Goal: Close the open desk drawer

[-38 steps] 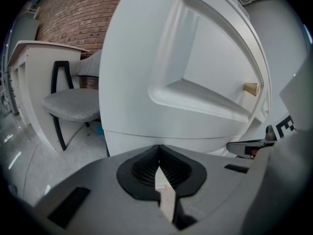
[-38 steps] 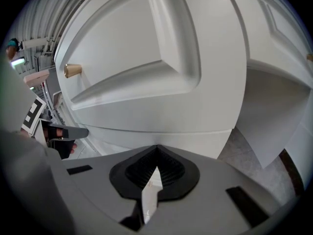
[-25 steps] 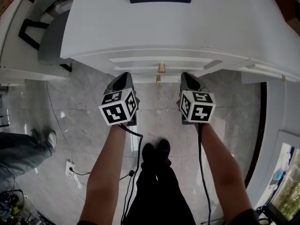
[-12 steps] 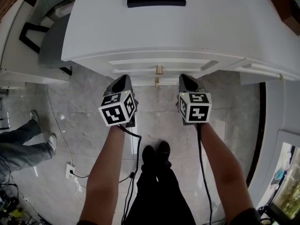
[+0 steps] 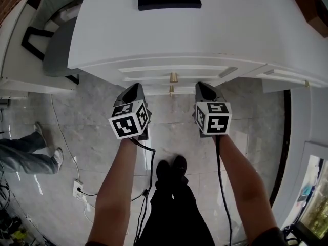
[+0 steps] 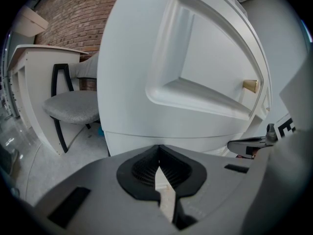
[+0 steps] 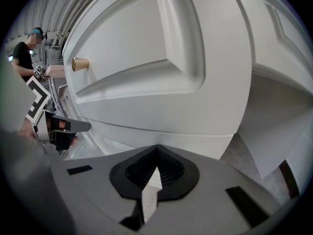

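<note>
My left claw and my right claw are both pinched shut and hold nothing. Their tips sit right by the white drawer front, one on each side of its gold knob. I think I should push both sides the same, straight and slow, so the drawer slides in under the desk top without sticking.

The left gripper has its jaws pressed together with nothing between them, the tips just before the lower edge of the white drawer front. A brass knob sits at the recessed panel's right end. A grey-seated chair stands to the left, before a brick wall
</note>
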The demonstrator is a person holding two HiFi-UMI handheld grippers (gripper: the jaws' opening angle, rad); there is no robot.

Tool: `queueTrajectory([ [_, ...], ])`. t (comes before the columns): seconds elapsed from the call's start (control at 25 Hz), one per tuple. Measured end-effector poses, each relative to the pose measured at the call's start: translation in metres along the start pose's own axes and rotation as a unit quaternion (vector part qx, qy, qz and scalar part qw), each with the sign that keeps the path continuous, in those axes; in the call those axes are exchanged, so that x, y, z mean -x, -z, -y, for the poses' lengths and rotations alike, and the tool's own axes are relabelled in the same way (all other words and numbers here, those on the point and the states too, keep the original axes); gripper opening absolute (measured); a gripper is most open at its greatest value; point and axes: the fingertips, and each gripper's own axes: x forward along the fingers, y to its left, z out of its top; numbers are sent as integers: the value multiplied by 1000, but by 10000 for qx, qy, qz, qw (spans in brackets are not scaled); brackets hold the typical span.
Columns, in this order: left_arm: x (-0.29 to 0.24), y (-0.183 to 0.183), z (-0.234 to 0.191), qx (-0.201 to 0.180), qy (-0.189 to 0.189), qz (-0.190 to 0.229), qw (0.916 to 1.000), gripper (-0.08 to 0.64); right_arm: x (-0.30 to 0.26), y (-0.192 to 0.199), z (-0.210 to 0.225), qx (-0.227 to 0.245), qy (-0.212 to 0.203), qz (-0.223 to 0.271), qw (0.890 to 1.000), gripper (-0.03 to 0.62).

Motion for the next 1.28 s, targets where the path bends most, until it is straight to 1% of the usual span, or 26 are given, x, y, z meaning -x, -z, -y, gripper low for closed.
queueTrajectory([
  [0.48, 1, 0, 0, -19, 43, 19, 10000, 11, 3, -3, -3, -169, -15, 130, 9998, 5],
  [0.84, 15, 7, 6, -20, 103, 66, 9999, 9, 16, 0, -14, -38, -61, 187, 9998, 5],
  [1.28, 37, 17, 4, -94, 119, 54, 9999, 11, 41, 5, -16, -60, -137, 317, 9994, 5],
])
